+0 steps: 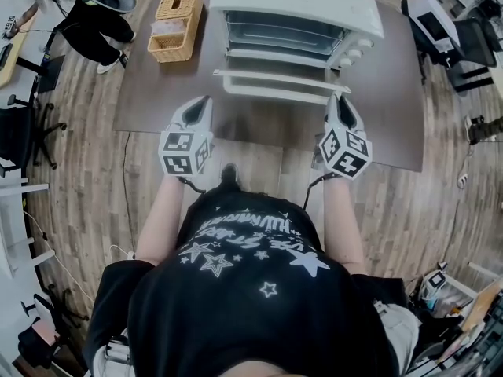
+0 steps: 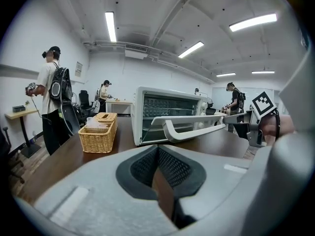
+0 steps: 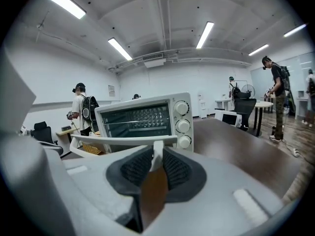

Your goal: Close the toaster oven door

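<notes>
A white toaster oven [image 1: 295,6] stands on the brown table [image 1: 393,93] with its door [image 1: 271,77] dropped open toward me. The door's white handle bar [image 1: 271,94] runs along the front edge. My right gripper [image 1: 339,99] is at the bar's right end. In the right gripper view the handle's end post [image 3: 157,154] sits pinched between the dark pads [image 3: 179,168], with the oven [image 3: 142,117] just behind. My left gripper [image 1: 198,104] hovers left of the door, apart from it. Its jaws [image 2: 157,151] are shut with nothing between them, and the handle [image 2: 197,127] lies ahead to its right.
A wicker basket [image 1: 177,22] with tissues sits left of the oven, also visible as the basket [image 2: 98,132] in the left gripper view. Three knobs [image 3: 182,124] line the oven's right side. People, chairs and desks stand around the room beyond the table.
</notes>
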Tool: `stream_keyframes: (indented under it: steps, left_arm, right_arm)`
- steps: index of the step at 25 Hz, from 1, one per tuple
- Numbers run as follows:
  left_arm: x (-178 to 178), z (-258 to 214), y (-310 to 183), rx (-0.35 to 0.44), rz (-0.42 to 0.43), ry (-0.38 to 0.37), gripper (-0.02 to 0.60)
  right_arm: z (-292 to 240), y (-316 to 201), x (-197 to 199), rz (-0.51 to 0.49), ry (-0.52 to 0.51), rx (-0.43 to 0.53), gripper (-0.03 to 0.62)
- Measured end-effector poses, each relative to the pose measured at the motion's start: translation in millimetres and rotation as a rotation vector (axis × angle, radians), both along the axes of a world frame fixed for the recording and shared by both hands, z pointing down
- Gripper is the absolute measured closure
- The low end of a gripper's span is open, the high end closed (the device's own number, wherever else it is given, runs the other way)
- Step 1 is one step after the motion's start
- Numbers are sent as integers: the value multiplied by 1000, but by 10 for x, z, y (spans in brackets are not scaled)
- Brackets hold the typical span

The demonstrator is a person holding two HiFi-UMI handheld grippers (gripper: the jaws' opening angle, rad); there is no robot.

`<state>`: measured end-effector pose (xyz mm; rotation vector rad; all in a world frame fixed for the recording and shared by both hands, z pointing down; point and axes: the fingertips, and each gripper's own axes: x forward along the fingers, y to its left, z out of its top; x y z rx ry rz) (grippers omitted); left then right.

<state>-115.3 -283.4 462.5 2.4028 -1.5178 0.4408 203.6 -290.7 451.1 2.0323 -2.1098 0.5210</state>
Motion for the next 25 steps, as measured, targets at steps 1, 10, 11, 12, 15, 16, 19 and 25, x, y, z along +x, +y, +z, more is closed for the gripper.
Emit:
stream_keyframes:
  steps: [1,10,11,12,15,16,19,25]
  left_arm:
    - [0,-7,-25,3,0,2,571]
    - [-37,-73,-236,17,7,5,571]
    - [-46,-72,-253,17,9,5,571]
    - [-52,-68,-269,17,11,6,571]
    - [-46,-58,-313,15,20,9,571]
    - [-39,-59,-328,15,24,11,571]
    - [-15,-77,-372,19,34,13,571]
    - [-49,-119,-506,30,48,18,571]
  right_arm:
    - [-29,-25,6,2,0,7,519]
    - [-241,-216,36,27,-1,38,519]
    - [-252,-227,32,28,-2,40,519]
    - [-261,-237,27,28,-4,40,519]
    - [-278,-265,27,31,-9,38,519]
    - [-286,-275,33,32,-9,38,519]
    - [-329,-317,59,33,-9,39,519]
    - [-449,-484,67,42,-18,55,519]
